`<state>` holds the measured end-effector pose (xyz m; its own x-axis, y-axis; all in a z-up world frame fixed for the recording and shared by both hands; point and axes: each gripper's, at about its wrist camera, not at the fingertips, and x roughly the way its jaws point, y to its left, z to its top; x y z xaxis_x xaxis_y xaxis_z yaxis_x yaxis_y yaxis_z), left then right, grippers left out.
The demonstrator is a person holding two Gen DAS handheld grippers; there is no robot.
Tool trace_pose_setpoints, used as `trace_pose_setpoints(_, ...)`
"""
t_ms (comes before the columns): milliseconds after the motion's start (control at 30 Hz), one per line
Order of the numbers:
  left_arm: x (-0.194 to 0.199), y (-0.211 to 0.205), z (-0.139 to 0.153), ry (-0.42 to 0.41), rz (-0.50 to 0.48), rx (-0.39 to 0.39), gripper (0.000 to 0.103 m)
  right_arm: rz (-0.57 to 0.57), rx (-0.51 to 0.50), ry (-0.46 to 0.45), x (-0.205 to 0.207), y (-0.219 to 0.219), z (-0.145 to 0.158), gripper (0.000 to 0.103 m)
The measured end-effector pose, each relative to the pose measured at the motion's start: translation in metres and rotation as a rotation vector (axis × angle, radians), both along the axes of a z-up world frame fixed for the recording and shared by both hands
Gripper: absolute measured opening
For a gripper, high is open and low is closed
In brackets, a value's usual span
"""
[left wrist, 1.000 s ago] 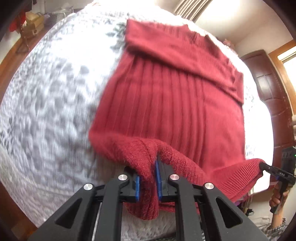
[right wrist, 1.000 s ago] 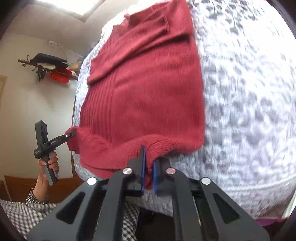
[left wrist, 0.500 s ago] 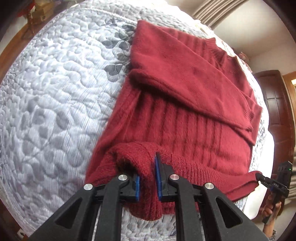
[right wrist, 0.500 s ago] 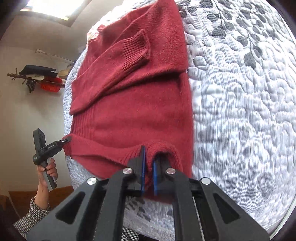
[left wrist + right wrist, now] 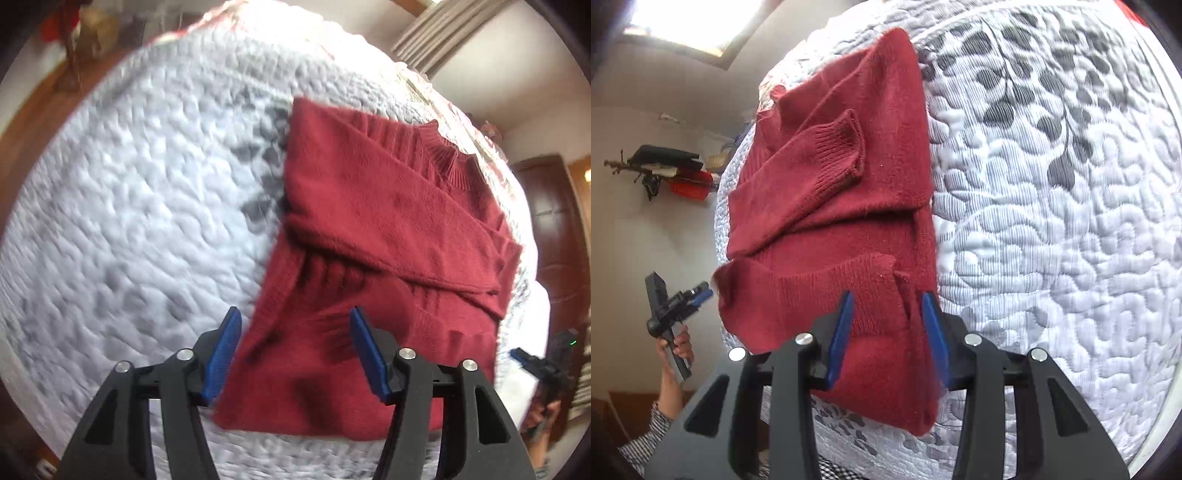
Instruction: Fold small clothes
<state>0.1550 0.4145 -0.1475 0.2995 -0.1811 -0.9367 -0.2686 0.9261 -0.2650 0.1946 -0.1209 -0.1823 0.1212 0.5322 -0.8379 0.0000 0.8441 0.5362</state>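
Note:
A red knit sweater (image 5: 373, 236) lies on a white quilted bed, its sleeves crossed over the chest and its bottom hem folded up over the body. My left gripper (image 5: 295, 321) stands open just above the folded hem's left part, nothing between its blue pads. In the right wrist view the same sweater (image 5: 849, 177) shows the doubled hem near the lens, and my right gripper (image 5: 888, 306) is open over that fold's right corner. The other gripper (image 5: 677, 306) appears at the far left, held by a hand.
The grey-leaf quilt (image 5: 129, 221) spreads wide to the left of the sweater, and the quilt (image 5: 1052, 221) fills the right of the right wrist view. A dark wooden door (image 5: 554, 240) stands beyond the bed. A wall rack (image 5: 665, 170) holds dark and red items.
Both grippers carried the hem up over the sweater's body, then opened and let it go. The hem now lies folded on the body.

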Motion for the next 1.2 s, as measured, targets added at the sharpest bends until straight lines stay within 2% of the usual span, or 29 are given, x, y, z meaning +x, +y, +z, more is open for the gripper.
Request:
trace_pose_setpoints(100, 0.004, -0.009, 0.004, -0.013, -0.084, 0.114, 0.063, 0.058, -0.037, -0.039, -0.003, 0.006, 0.006, 0.044)
trace_pose_setpoints(167, 0.008, -0.023, -0.001, -0.017, -0.155, 0.180, 0.065, 0.096, -0.073, -0.058, -0.001, 0.021, 0.006, 0.056)
trace_pose_setpoints(200, 0.011, -0.030, -0.004, -0.018, -0.187, 0.205, 0.066, 0.125, -0.103, -0.072, -0.001, 0.028, 0.005, 0.058)
trace_pose_setpoints(400, 0.022, -0.062, -0.021, -0.019, -0.340, 0.281, 0.069, 0.236, -0.216, -0.080, 0.004, 0.058, -0.010, 0.058)
trace_pose_setpoints(567, 0.032, -0.078, -0.032, -0.018, -0.402, 0.298, 0.069, 0.267, -0.273, -0.060, 0.004, 0.063, -0.023, 0.058)
trace_pose_setpoints(633, 0.035, -0.083, -0.037, -0.013, -0.419, 0.308, 0.069, 0.281, -0.265, -0.058, 0.003, 0.065, -0.025, 0.055)
trace_pose_setpoints(700, 0.037, -0.087, -0.040, -0.013, -0.433, 0.310, 0.069, 0.300, -0.270, -0.060, 0.001, 0.068, -0.027, 0.046)
trace_pose_setpoints(733, 0.039, -0.090, -0.043, -0.008, -0.440, 0.317, 0.067, 0.310, -0.288, -0.066, 0.001, 0.072, -0.027, 0.036)
trace_pose_setpoints(800, 0.041, -0.092, -0.047, 0.001, -0.448, 0.326, 0.048, 0.322, -0.340, -0.085, 0.001, 0.076, -0.026, 0.025)
trace_pose_setpoints(833, 0.042, -0.093, -0.049, 0.007, -0.452, 0.322, 0.042, 0.326, -0.341, -0.095, 0.000, 0.077, -0.024, 0.018)
trace_pose_setpoints(867, 0.042, -0.094, -0.050, 0.011, -0.457, 0.310, 0.031, 0.329, -0.334, -0.099, -0.001, 0.075, -0.023, 0.017)
trace_pose_setpoints(900, 0.043, -0.095, -0.052, 0.015, -0.461, 0.305, 0.028, 0.328, -0.330, -0.098, -0.001, 0.075, -0.024, 0.018)
trace_pose_setpoints(967, 0.045, -0.096, -0.057, 0.023, -0.467, 0.326, 0.029, 0.317, -0.347, -0.085, 0.001, 0.072, -0.028, 0.035)
trace_pose_setpoints(1000, 0.046, -0.095, -0.059, 0.027, -0.466, 0.332, 0.033, 0.315, -0.349, -0.081, 0.002, 0.072, -0.030, 0.037)
trace_pose_setpoints(1067, 0.050, -0.091, -0.063, 0.036, -0.449, 0.331, 0.037, 0.308, -0.330, -0.065, 0.004, 0.073, -0.036, 0.038)
trace_pose_setpoints(1133, 0.054, -0.087, -0.065, 0.042, -0.436, 0.303, 0.037, 0.307, -0.296, -0.049, 0.006, 0.074, -0.041, 0.037)
trace_pose_setpoints(1167, 0.056, -0.087, -0.066, 0.045, -0.430, 0.292, 0.037, 0.308, -0.295, -0.044, 0.006, 0.075, -0.043, 0.031)
trace_pose_setpoints(1200, 0.057, -0.086, -0.068, 0.051, -0.429, 0.285, 0.032, 0.316, -0.301, -0.042, 0.006, 0.077, -0.045, 0.026)
